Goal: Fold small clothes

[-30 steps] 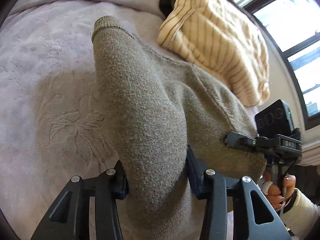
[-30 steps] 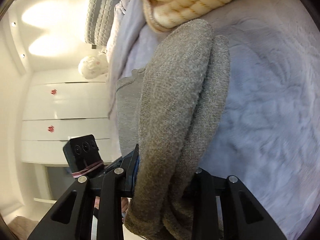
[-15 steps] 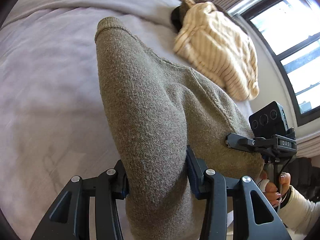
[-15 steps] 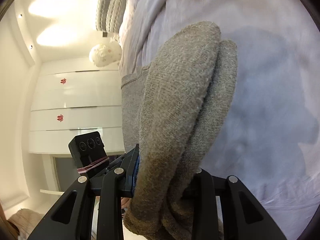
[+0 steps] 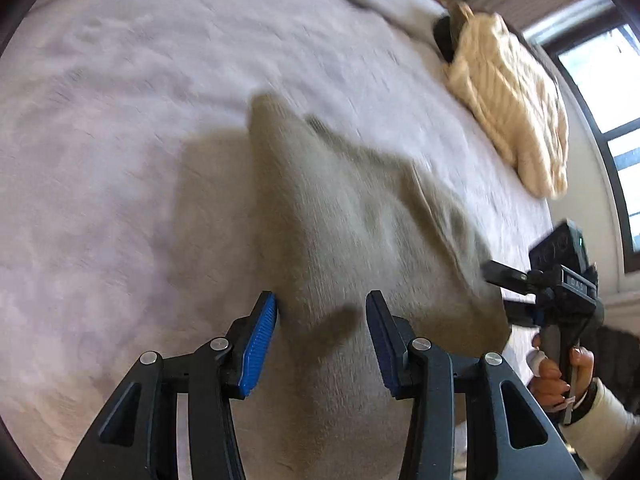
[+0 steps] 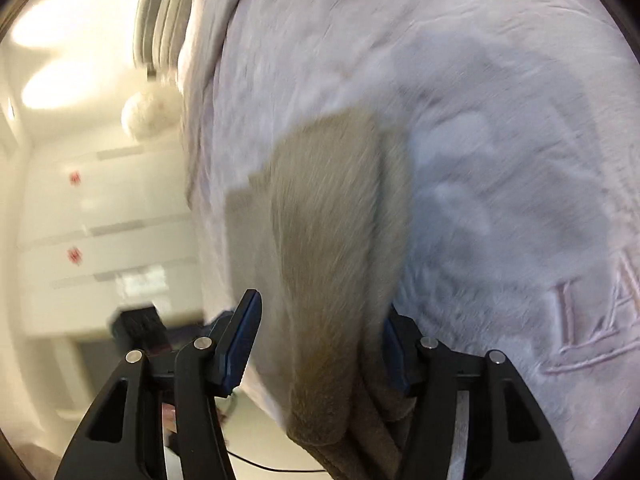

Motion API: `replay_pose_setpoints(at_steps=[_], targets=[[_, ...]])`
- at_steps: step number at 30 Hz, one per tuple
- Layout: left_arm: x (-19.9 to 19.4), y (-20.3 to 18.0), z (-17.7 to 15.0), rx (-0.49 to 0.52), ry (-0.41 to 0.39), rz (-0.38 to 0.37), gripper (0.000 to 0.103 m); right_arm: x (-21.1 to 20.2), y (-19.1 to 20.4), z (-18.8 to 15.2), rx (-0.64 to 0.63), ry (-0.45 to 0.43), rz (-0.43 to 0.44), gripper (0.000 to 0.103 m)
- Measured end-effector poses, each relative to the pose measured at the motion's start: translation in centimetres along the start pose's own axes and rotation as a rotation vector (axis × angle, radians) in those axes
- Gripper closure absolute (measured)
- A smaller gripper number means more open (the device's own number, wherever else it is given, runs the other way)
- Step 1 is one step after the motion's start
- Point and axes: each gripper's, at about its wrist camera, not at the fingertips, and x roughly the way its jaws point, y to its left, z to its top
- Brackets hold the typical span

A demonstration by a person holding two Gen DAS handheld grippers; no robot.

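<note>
Olive sweater (image 5: 360, 240) on bed (image 5: 120, 120), cream garment (image 5: 508, 100) beyond

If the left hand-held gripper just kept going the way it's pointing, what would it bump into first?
Most likely the olive-grey knit garment, which lies on the blanket directly ahead of the left hand-held gripper, between its open fingers. The picture is blurred, so depth is uncertain.

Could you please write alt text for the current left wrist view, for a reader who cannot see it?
The left gripper hangs with its blue pads clear of a grey-brown knitted garment spread on a pale bed cover. At right, a hand holds the right gripper at the garment's edge; a cream striped garment lies beyond.
</note>
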Motion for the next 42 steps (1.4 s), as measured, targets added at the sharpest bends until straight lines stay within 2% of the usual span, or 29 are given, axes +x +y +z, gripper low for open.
replay_pose_setpoints(at_steps=[1, 2, 5, 7, 9, 11, 12, 13, 14, 16, 22, 27, 32, 36, 37, 38, 40, 42], targets=[[-0.2, 0.4, 0.3, -0.015, -0.018, 0.011, 0.056, -0.1, -0.5, 0.2, 0.030, -0.016, 0.008, 0.054], [-0.2, 1.1, 0.6, -0.029, -0.024, 0.028, 0.056, 0.0, -0.3, 0.9, 0.034, -0.023, -0.028, 0.079], [0.5, 2.2, 0.7, -0.029, -0.024, 0.106, 0.056, 0.3, 3.4, 1.0, -0.137, -0.038, -0.139, 0.079], [1.4, 2.0, 0.5, -0.008, -0.015, 0.151, 0.056, 0.1, 7.6, -0.4, -0.373, -0.054, -0.271, 0.080], [2.5, 1.3, 0.3, 0.014, -0.009, 0.186, 0.056, 1.0, 9.6, -1.1, -0.502, -0.075, -0.408, 0.081], [3.3, 1.4, -0.1, 0.004, -0.007, 0.190, 0.055, 1.4, 8.6, -0.5, -0.525, -0.089, -0.532, 0.085], [3.7, 1.6, -0.1, -0.015, -0.006, 0.178, 0.054, 0.7, 6.8, -0.1, -0.518, -0.094, -0.581, 0.085], [4.1, 1.6, 0.0, -0.024, -0.007, 0.175, 0.048, 0.4, 4.6, 0.6, -0.483, -0.089, -0.612, 0.085], [4.5, 1.7, 0.1, -0.030, -0.009, 0.189, 0.036, 0.3, 3.4, 0.9, -0.437, -0.077, -0.596, 0.085], [4.8, 1.8, 0.1, -0.031, -0.017, 0.229, 0.029, -0.3, 2.0, 1.7, -0.333, -0.078, -0.515, 0.085], [2.9, 1.9, -1.0, -0.038, -0.021, 0.262, 0.029, -2.3, 2.9, 0.3, -0.323, -0.085, -0.539, 0.082], [0.7, 1.7, -2.7, -0.063, 0.015, 0.243, 0.029, -5.1, 3.9, -2.8, -0.275, -0.087, -0.430, 0.081], [0.2, 1.0, -5.0, -0.030, 0.069, 0.243, 0.029, -4.5, 3.8, -6.3, -0.258, 0.012, -0.361, 0.071], [0.4, 0.9, -6.6, -0.031, 0.098, 0.237, 0.029, -2.1, 3.2, -8.2, -0.244, 0.096, -0.404, 0.072], [0.5, 0.9, -7.0, -0.028, 0.102, 0.244, 0.028, -1.6, 2.9, -8.7, -0.248, 0.117, -0.441, 0.078], [0.6, 1.0, -7.3, -0.027, 0.105, 0.251, 0.022, -0.9, 2.7, -9.2, -0.267, 0.126, -0.504, 0.092], [0.5, 1.1, -7.7, -0.032, 0.111, 0.260, 0.020, -0.2, 2.4, -9.6, -0.303, 0.121, -0.590, 0.093], [0.6, 1.2, -8.2, -0.026, 0.127, 0.254, 0.020, -0.4, 1.9, -9.6, -0.283, 0.112, -0.609, 0.093]])
